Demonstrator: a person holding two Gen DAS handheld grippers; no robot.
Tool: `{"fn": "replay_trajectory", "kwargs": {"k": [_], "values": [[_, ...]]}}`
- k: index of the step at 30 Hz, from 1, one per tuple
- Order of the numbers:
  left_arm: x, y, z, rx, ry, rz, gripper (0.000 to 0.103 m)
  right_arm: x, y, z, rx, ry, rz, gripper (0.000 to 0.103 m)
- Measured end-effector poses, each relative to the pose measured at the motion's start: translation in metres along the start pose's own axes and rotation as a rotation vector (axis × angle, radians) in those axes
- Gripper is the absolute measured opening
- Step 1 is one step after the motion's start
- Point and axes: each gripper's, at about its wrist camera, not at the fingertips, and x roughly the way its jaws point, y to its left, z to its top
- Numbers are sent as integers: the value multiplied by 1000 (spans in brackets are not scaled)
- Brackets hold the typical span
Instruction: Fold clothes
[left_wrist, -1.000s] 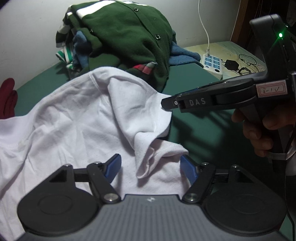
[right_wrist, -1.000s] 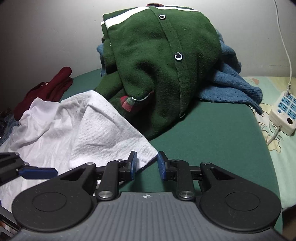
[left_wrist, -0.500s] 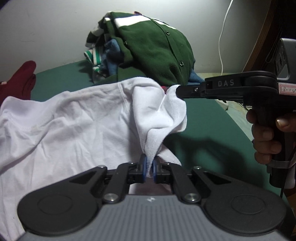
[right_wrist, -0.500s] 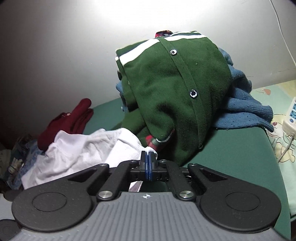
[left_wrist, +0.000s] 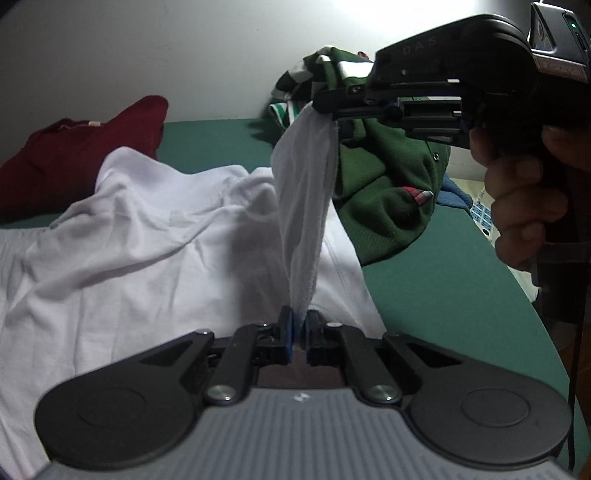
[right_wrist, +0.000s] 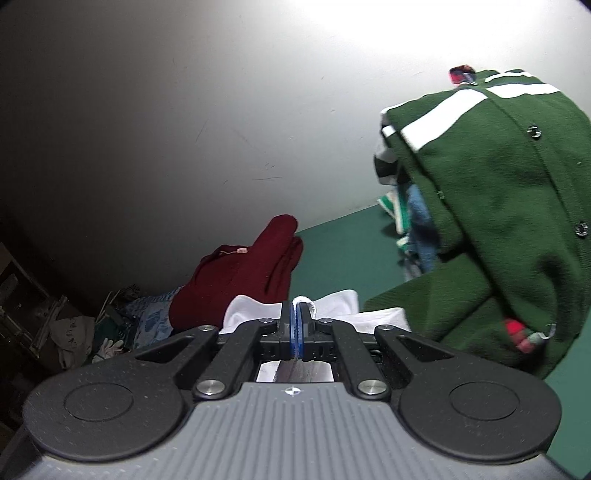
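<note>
white shirt (left_wrist: 155, 236) stretched between left tool (left_wrist: 299, 332) and right tool (right_wrist: 295, 328), both clamped on fabric.

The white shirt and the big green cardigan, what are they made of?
The white shirt looks like thin, matte cotton knit: it drapes in soft wrinkles and hangs limp between both grippers. The green cardigan looks like thick, fuzzy fleece or wool, with bulky folds, metal snaps and white stripes. Exact fibres cannot be told.

Green cloth (left_wrist: 424, 280) lies open at right; a heaped green cardigan (left_wrist: 384, 192) and maroon garment (left_wrist: 74, 162) block the back.
</note>
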Motion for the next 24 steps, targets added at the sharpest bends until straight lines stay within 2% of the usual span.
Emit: {"fn": "replay_trajectory", "kwargs": {"k": [6, 11, 15, 19, 24], "values": [[3, 43, -11, -56, 60, -32, 2, 48, 46, -17, -34, 63, -44, 2], [9, 68, -21, -63, 101, -39, 2, 84, 70, -38, -66, 112, -77, 2], [14, 94, -24, -107, 118, -41, 2, 105, 79, -49, -55, 117, -108, 2], [14, 110, -25, -148, 121, -90, 4, 127, 79, -56, -45, 123, -142, 2], [13, 113, -26, -151, 123, -122, 4, 131, 70, -64, 10, 143, -149, 14]]}}
